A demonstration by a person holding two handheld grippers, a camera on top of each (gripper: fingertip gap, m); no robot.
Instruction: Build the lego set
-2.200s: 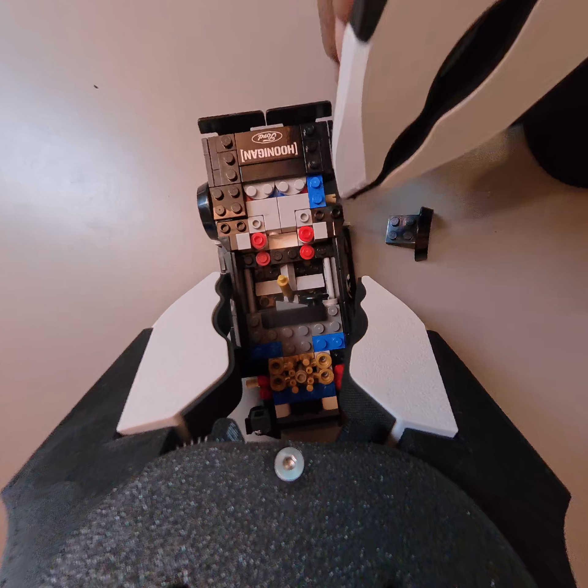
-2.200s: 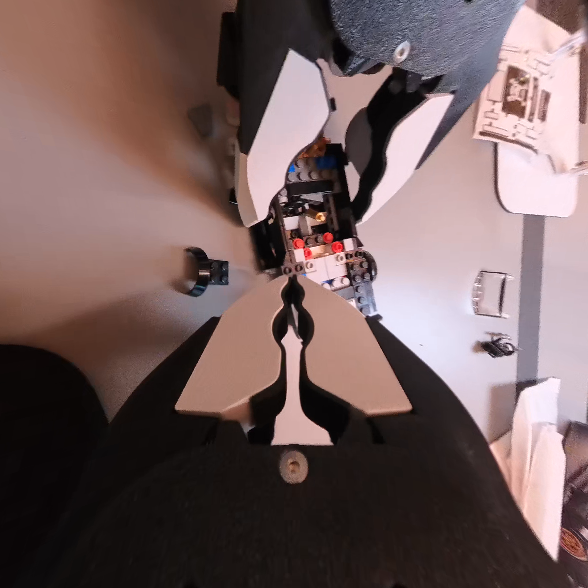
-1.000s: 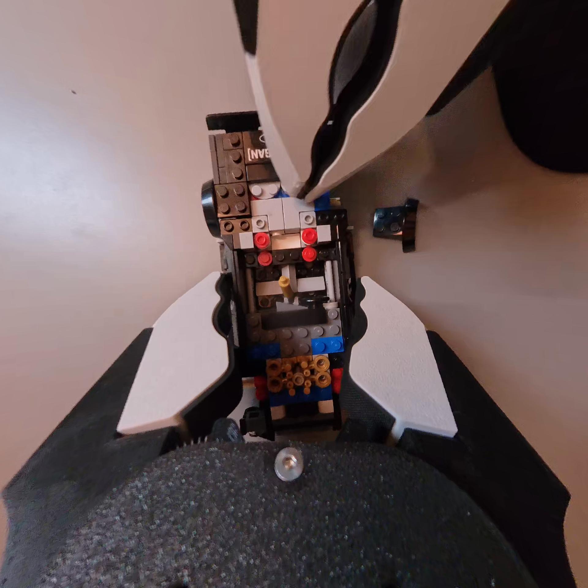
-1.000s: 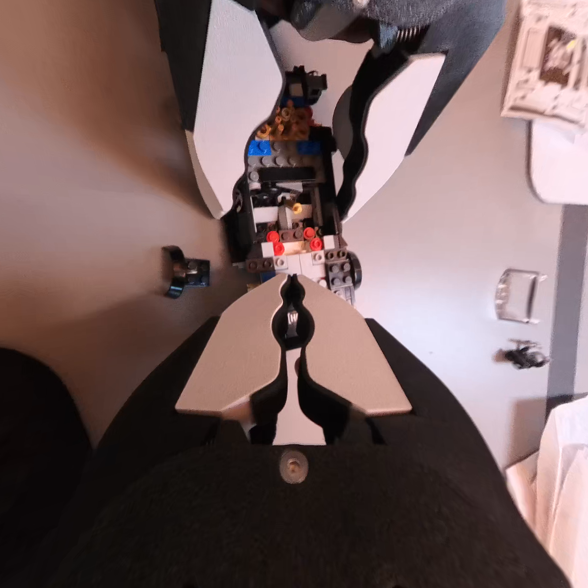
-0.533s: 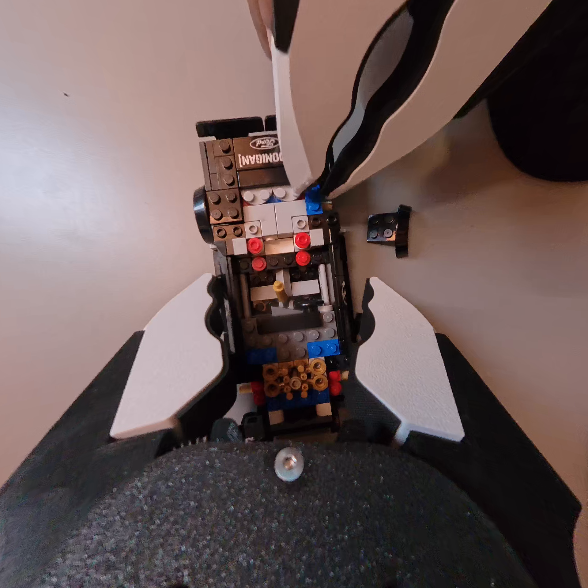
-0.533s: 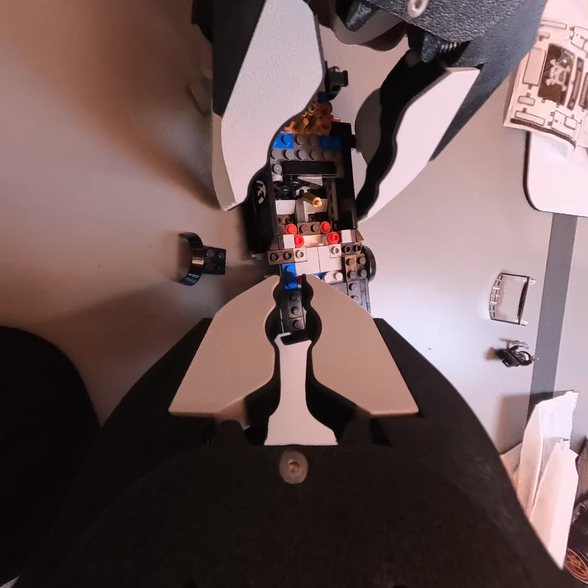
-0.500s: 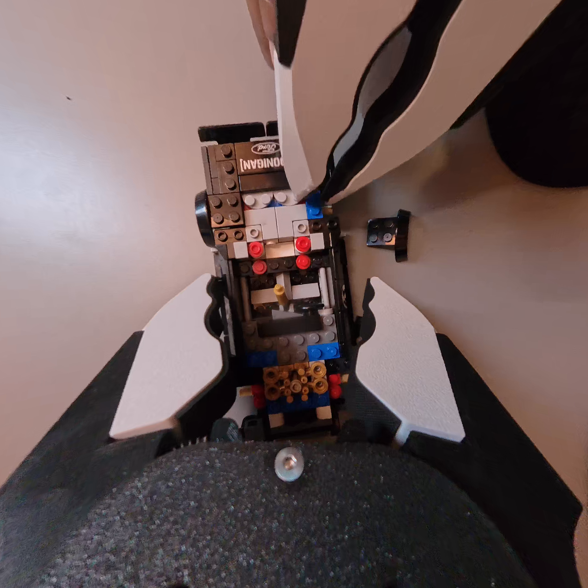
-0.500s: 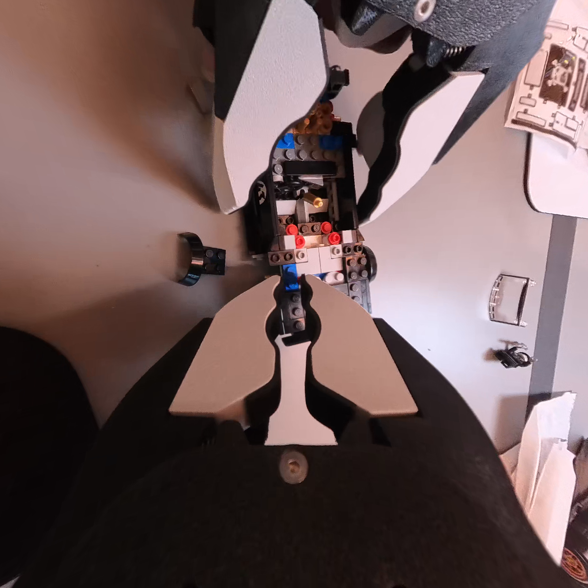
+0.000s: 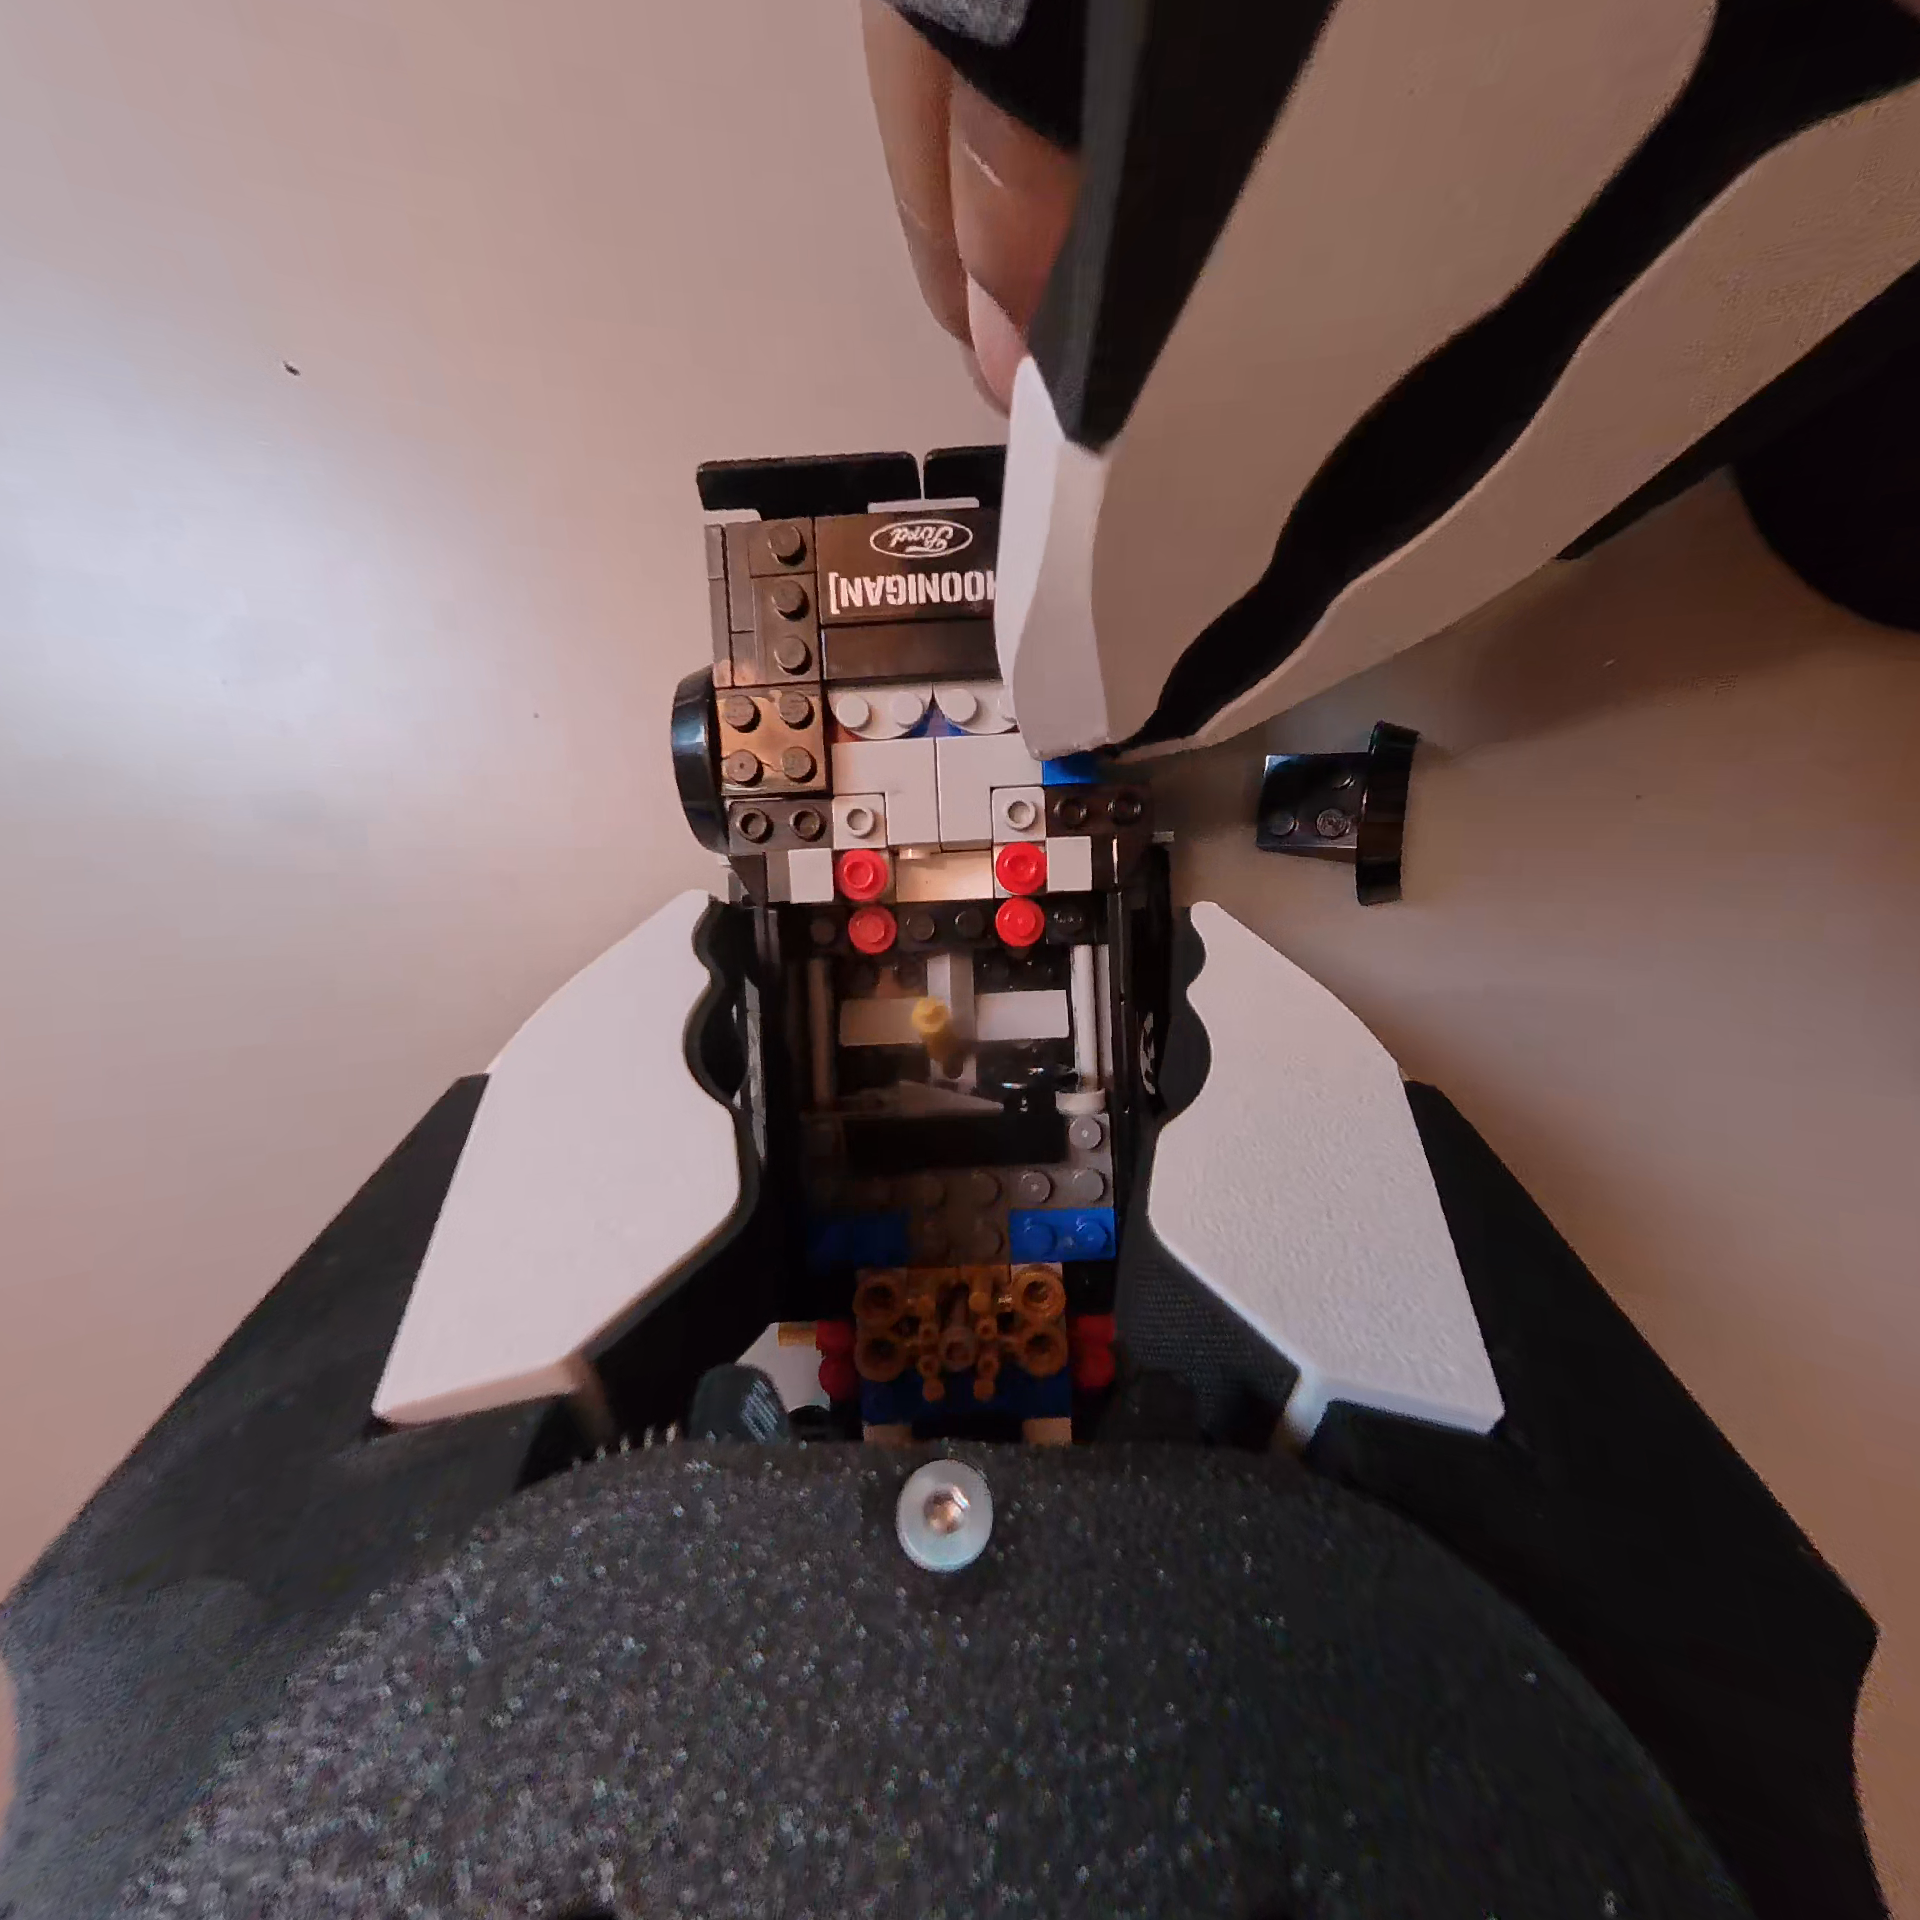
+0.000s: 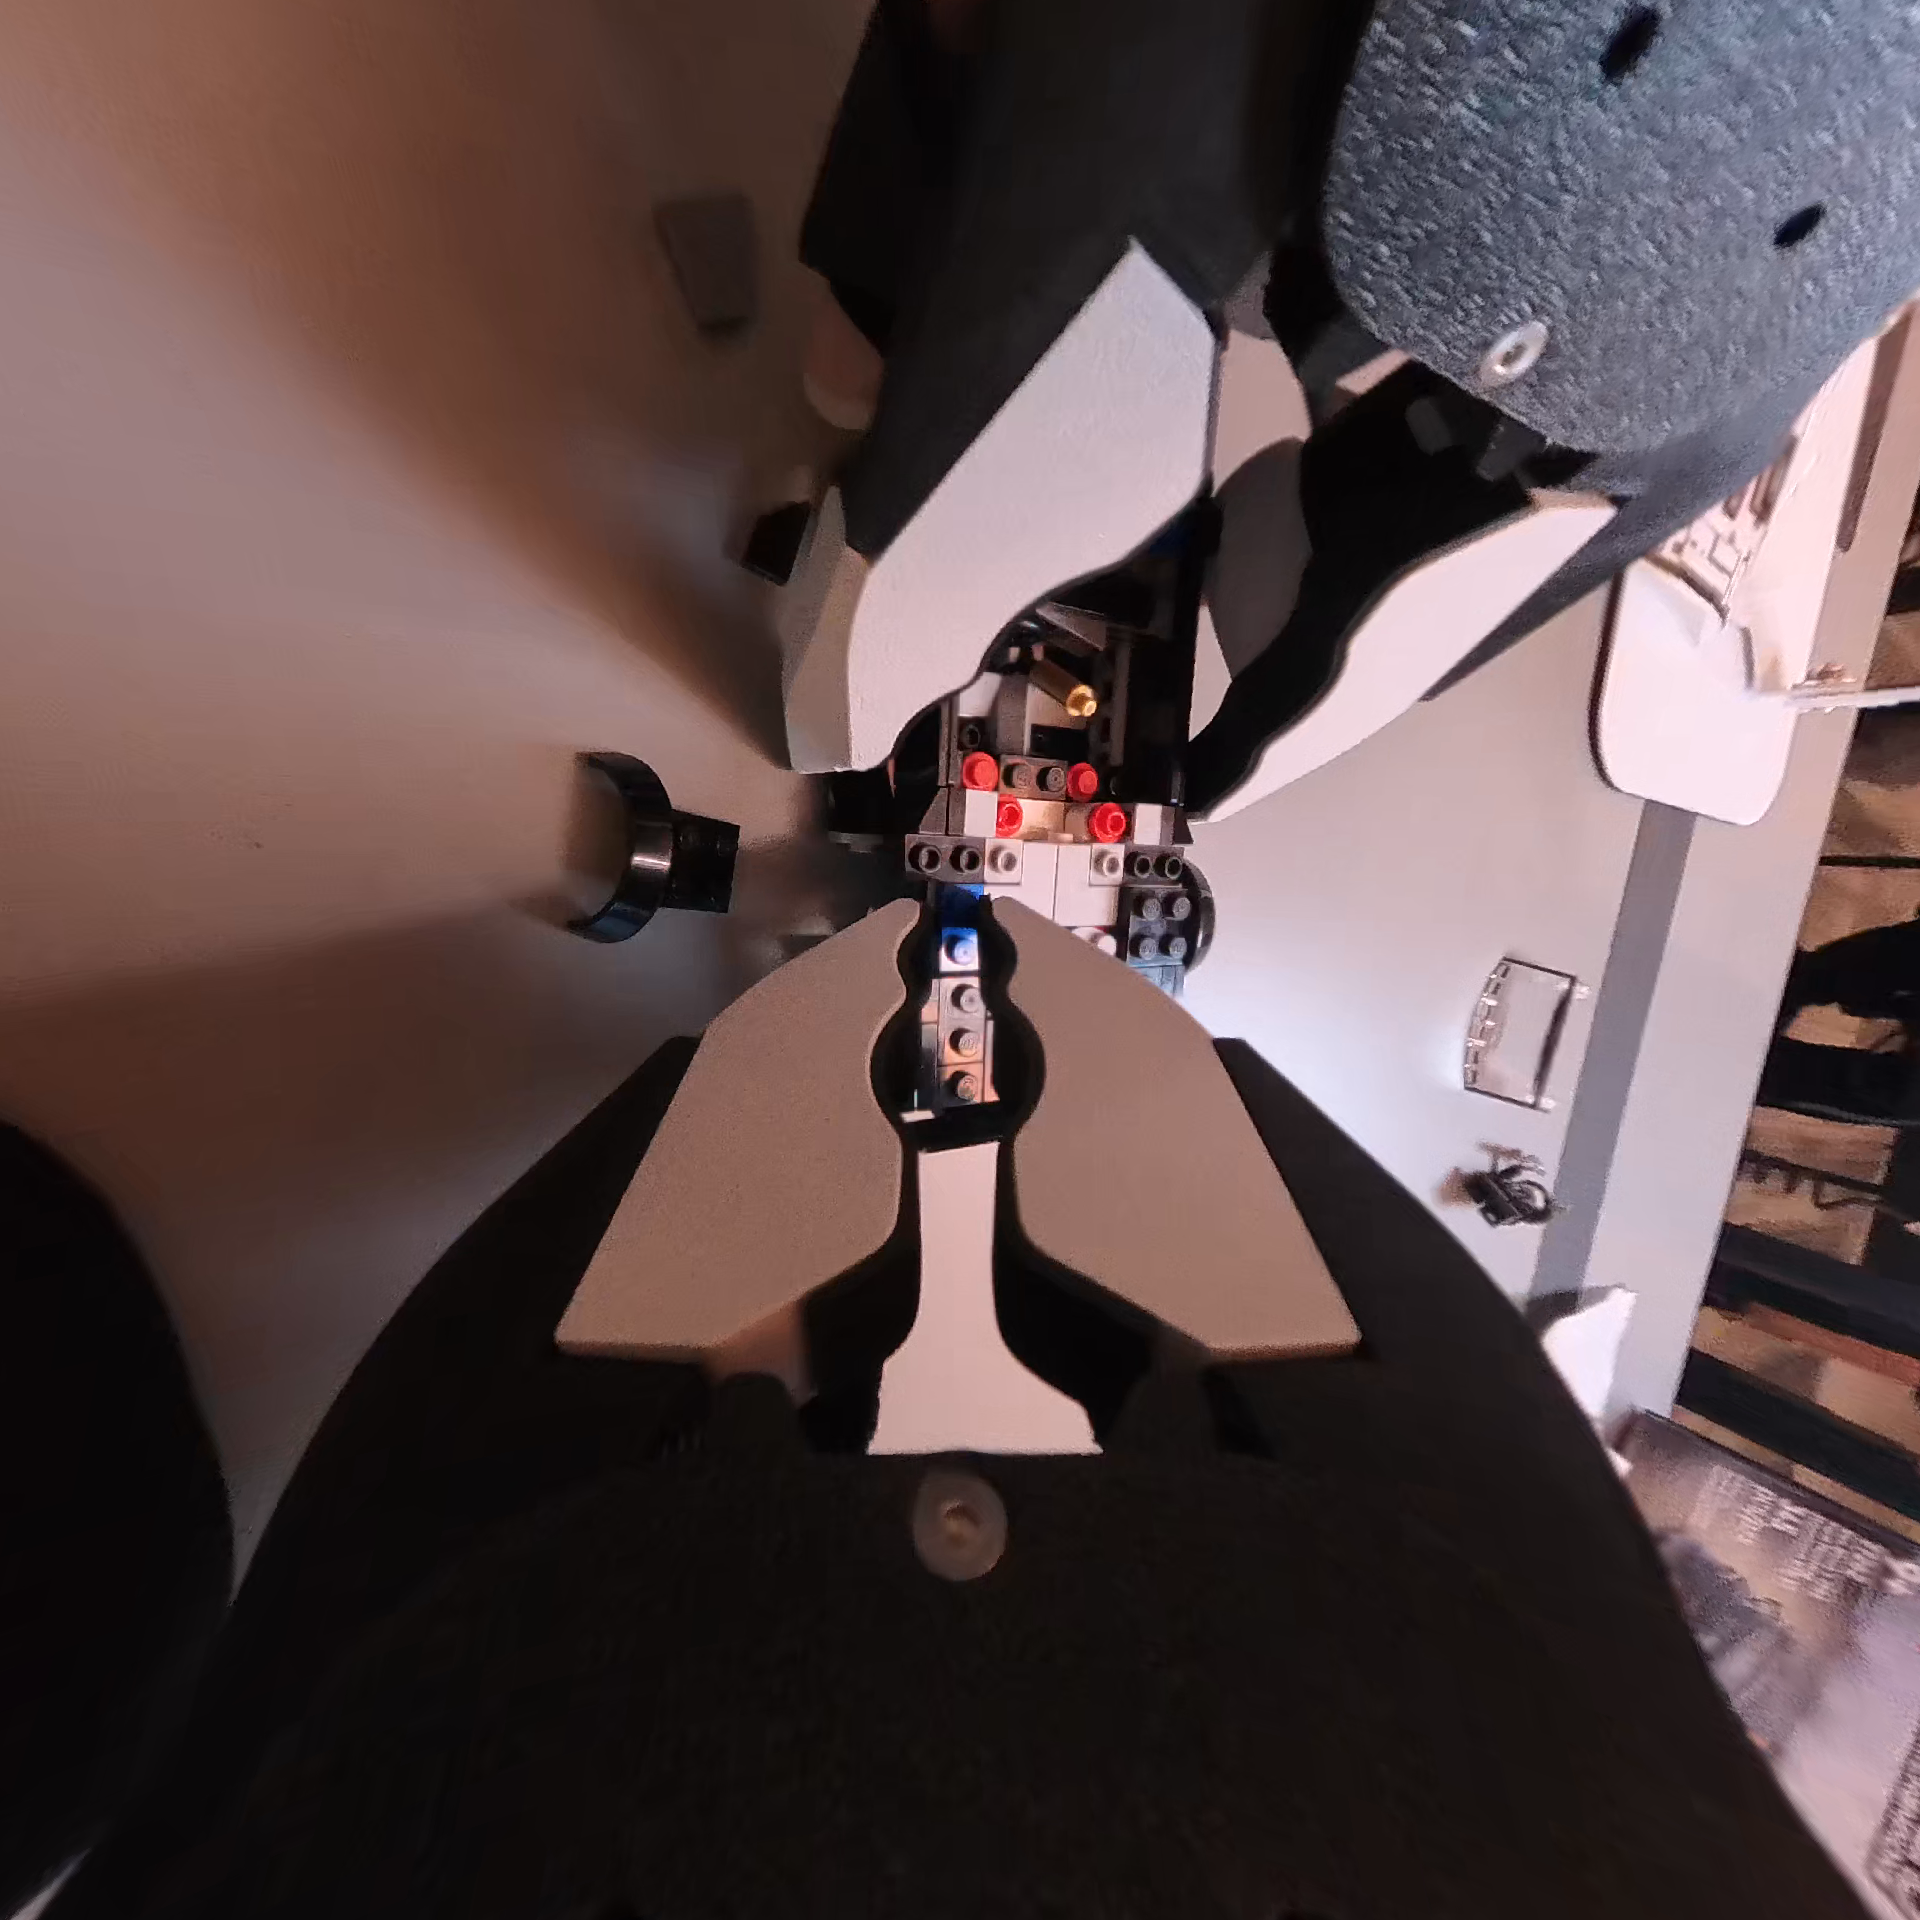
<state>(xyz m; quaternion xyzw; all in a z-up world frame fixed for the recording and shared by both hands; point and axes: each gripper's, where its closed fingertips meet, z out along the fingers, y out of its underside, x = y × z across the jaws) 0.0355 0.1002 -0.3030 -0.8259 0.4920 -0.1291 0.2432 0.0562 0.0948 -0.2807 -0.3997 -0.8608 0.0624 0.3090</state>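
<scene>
A partly built black, grey and blue lego car (image 9: 935, 1039) lies on the table. My left gripper (image 9: 951, 914) is shut on its sides around the middle. My right gripper (image 9: 1081, 743) comes in from the upper right, its tips on a blue brick (image 9: 1070, 771) at the car's front corner. In the right wrist view the right gripper (image 10: 951, 909) is almost shut, with a narrow slit between the tips. The blue brick (image 10: 961, 914) and the car's (image 10: 1049, 831) black hood studs show through the slit. The left gripper (image 10: 1018, 779) holds the car beyond.
A loose black wheel-arch piece (image 9: 1340, 810) lies right of the car, and shows in the right wrist view (image 10: 655, 847). A clear windscreen piece (image 10: 1517, 1034), a small black part (image 10: 1501, 1195), a grey wedge (image 10: 712, 260) and an instruction sheet (image 10: 1714, 623) lie around. Less than 4 cm separates the two grippers' tips. From the left gripper's tips to the clear windscreen piece (image 10: 1517, 1034) is close to 20 cm.
My right gripper has shifted toward the car's front right corner and its tips have parted slightly. More of the hood shows. My left gripper keeps its hold on the car.
</scene>
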